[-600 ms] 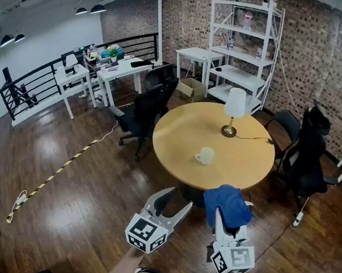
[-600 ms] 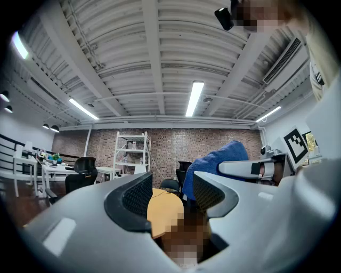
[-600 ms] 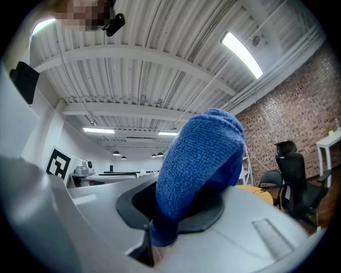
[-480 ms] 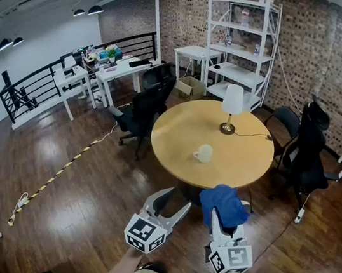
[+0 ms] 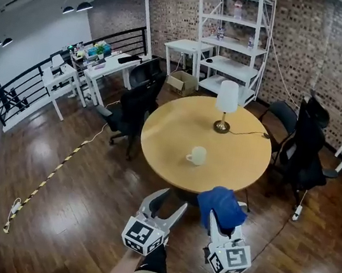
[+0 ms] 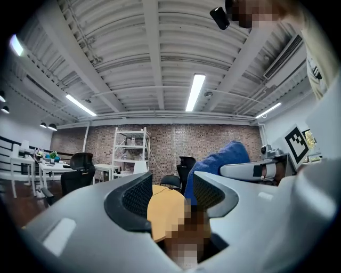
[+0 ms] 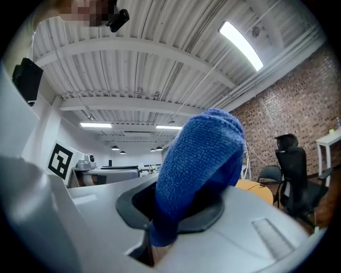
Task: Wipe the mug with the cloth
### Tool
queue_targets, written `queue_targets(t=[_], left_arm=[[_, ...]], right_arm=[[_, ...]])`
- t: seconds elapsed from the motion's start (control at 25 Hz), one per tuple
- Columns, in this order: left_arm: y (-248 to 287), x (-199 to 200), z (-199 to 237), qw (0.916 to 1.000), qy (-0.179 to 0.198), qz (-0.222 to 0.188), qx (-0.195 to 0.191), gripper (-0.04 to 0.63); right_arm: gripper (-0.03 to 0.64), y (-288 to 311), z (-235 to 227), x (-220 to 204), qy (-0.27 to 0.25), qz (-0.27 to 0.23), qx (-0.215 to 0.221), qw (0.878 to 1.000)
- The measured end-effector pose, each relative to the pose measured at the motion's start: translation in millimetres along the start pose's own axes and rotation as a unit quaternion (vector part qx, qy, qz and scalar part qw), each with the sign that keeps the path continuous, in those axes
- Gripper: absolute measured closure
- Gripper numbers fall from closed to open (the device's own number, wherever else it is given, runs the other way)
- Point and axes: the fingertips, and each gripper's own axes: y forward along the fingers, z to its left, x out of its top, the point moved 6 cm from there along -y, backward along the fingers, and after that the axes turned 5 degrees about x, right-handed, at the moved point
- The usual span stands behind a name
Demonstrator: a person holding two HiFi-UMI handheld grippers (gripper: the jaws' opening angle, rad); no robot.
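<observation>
A white mug [image 5: 196, 155] stands near the middle of the round wooden table [image 5: 171, 133], handle to the left. My right gripper [image 5: 226, 213] is shut on a blue cloth [image 5: 220, 205], which bulges up between its jaws [image 7: 200, 160]. It hangs short of the table's near edge. My left gripper [image 5: 166, 204] is beside it, open, with nothing between its fingers [image 6: 139, 196]. Both grippers are well apart from the mug.
A white table lamp [image 5: 225, 106] stands on the far side of the table, its cord running right. Black office chairs [image 5: 132, 110] [image 5: 303, 153] flank the table. A white shelf unit [image 5: 230, 39] and desks line the brick wall. Dark wood floor lies below the grippers.
The view has shifted forward and left: table and mug sit a little nearer and more to the left. Both grippers keep their pose, the cloth still in the right one.
</observation>
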Motion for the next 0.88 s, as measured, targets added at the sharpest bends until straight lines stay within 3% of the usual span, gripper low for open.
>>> queue_targets(t=[0.2, 0.44, 0.76, 0.88], left_arm=[[71, -15, 53, 0.9994, -0.024, 0.001, -0.025, 0.364], [143, -14, 130, 0.9984, -0.026, 0.001, -0.05, 0.364], [196, -18, 246, 0.9965, -0.068, -0.009, -0.047, 0.365], [210, -37, 279, 0.9954, -0.088, -0.001, -0.038, 0.367]], right_arm=[[0.565, 66, -40, -13, -0.003, 0.017, -0.03, 0.999], [0.565, 168, -77, -6, -0.012, 0.037, -0.052, 0.998], [0.563, 290, -92, -4, -0.043, 0.054, -0.035, 0.997], [0.561, 307, -102, -8, -0.046, 0.058, -0.059, 0.995]])
